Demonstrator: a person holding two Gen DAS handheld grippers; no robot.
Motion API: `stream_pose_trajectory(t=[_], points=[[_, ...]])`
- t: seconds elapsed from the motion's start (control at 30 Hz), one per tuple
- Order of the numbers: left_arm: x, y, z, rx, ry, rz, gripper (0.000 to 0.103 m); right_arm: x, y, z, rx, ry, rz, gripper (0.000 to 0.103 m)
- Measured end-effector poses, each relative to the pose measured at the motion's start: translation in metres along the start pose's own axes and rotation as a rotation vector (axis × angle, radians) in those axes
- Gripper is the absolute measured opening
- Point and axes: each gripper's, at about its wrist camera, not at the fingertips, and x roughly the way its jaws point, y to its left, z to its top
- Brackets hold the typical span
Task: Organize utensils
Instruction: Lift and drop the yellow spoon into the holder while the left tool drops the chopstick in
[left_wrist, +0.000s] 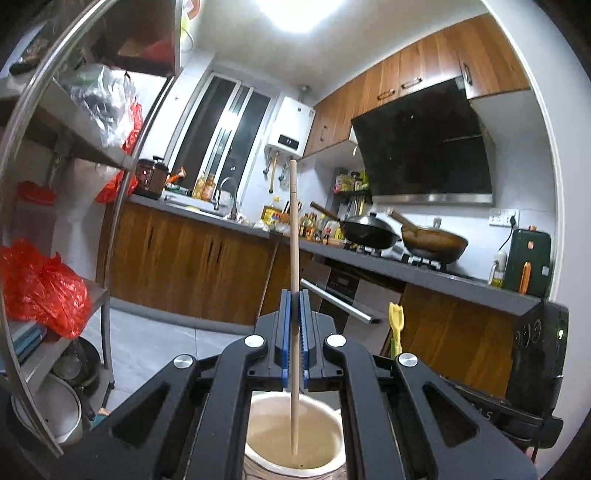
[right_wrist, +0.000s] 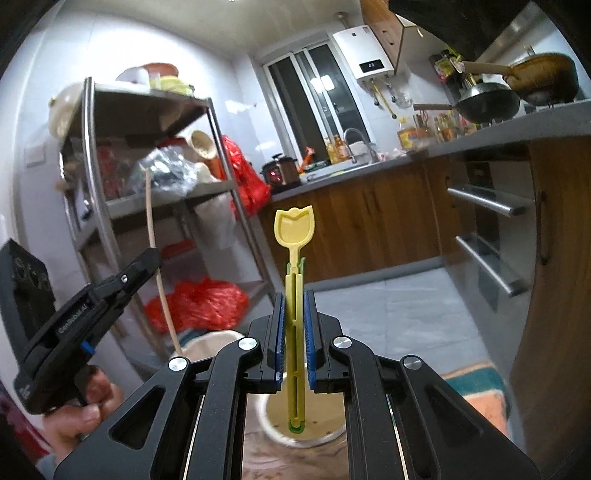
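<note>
My left gripper (left_wrist: 294, 299) is shut on a thin wooden chopstick (left_wrist: 293, 229) that stands upright, its lower end reaching into a cream-coloured holder cup (left_wrist: 325, 410) below the jaws. My right gripper (right_wrist: 294, 299) is shut on the handle of a yellow tulip-shaped plastic spoon (right_wrist: 294, 227), held upright over a cream cup (right_wrist: 275, 413). In the right wrist view the left gripper (right_wrist: 149, 258) shows at the left with the chopstick (right_wrist: 149, 206) and a hand (right_wrist: 79, 413) on its grip. The yellow spoon (left_wrist: 395, 321) also shows at the right of the left wrist view.
A steel shelf rack (left_wrist: 74, 155) with red plastic bags (left_wrist: 44, 288) stands to the left. A kitchen counter (left_wrist: 424, 269) carries two woks (left_wrist: 373, 229), bottles and a sink. Oven handles (right_wrist: 484, 201) jut out at the right. Grey tiled floor (right_wrist: 399, 317) lies ahead.
</note>
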Motion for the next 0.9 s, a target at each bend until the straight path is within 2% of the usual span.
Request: stream_pose_trajectory(t=[0.33, 0.63, 0.77, 0.9], points=[[-0.013, -0.007, -0.035, 0.08, 0.132, 0.014, 0.004, 0.004, 0.01, -0.028, -0.081, 0.105, -0.06, 0.011], [-0.011, -0.015, -0.038, 0.11, 0.229, 0.083, 0.004, 0.005, 0.02, -0.041, -0.143, 0.219, -0.13, 0.011], [-0.005, -0.021, -0.042, 0.146, 0.259, 0.122, 0.004, 0.006, 0.021, -0.041, -0.153, 0.236, -0.146, 0.011], [-0.004, -0.024, -0.045, 0.171, 0.271, 0.129, 0.005, 0.005, 0.02, -0.04, -0.147, 0.244, -0.149, 0.012]])
